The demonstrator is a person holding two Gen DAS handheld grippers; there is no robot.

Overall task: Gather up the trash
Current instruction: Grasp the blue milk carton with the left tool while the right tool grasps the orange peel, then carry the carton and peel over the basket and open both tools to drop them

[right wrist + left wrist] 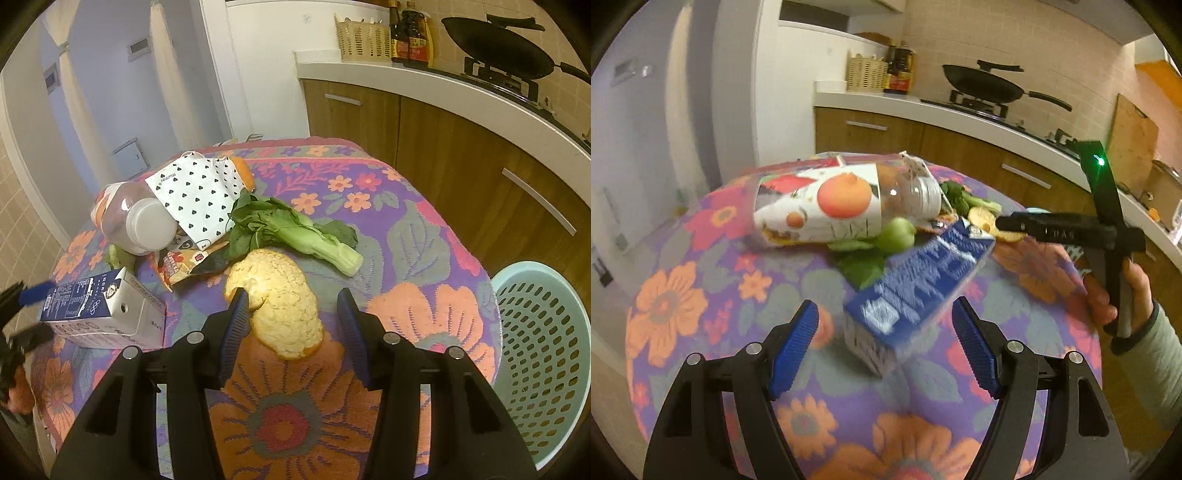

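At the bottom of the right wrist view, the right gripper stands wide open around the orange peel at frame centre, gripping nothing. The left gripper gapes empty before the blue milk carton. Farther up lie the greens and plastic bottle; a mint basket sits lower right.

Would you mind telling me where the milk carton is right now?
The milk carton lies on its side at the table's left edge in the right wrist view, below the plastic bottle; the open left gripper is closing in around it.
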